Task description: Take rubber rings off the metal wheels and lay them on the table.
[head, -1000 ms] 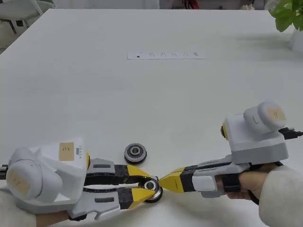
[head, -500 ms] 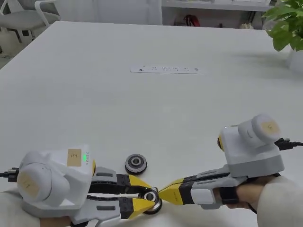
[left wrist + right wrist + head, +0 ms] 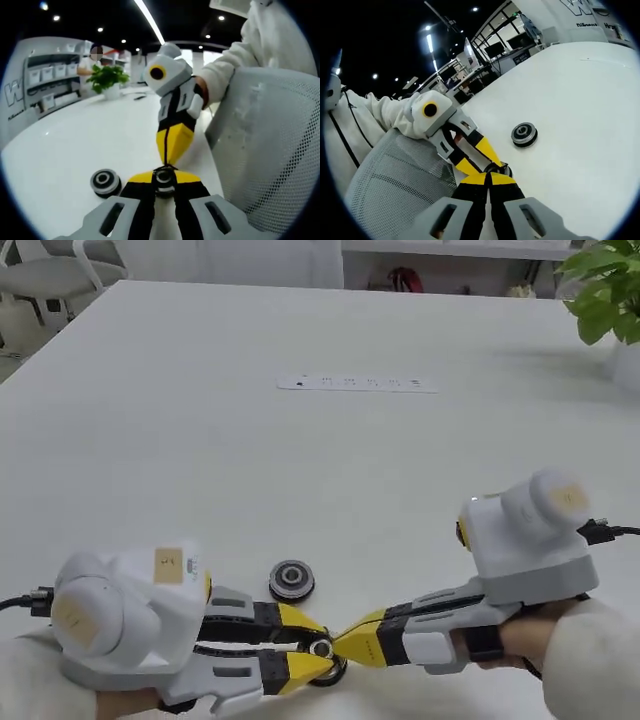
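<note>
A small metal wheel [image 3: 322, 651] with a black rubber ring is clamped between the yellow jaws of my left gripper [image 3: 318, 652], low near the table's front edge. In the left gripper view the wheel [image 3: 164, 177] sits at the jaw tips of the left gripper [image 3: 164, 179]. My right gripper [image 3: 343, 644] comes in from the right, shut, its tips pressed against the wheel's rim. I cannot tell whether they pinch the ring. In the right gripper view the right gripper [image 3: 490, 178] touches the wheel [image 3: 498, 168]. A second wheel [image 3: 291, 579] lies flat on the table just behind.
The white table [image 3: 330, 470] stretches away, with a flat power strip [image 3: 356, 384] at mid-distance. A potted plant [image 3: 603, 290] stands at the far right corner. A mesh chair back [image 3: 270, 145] is close behind the grippers.
The head camera has tilted up a little. Both grippers stay joined at the wheel and have hardly moved; the second wheel lies where it was.
</note>
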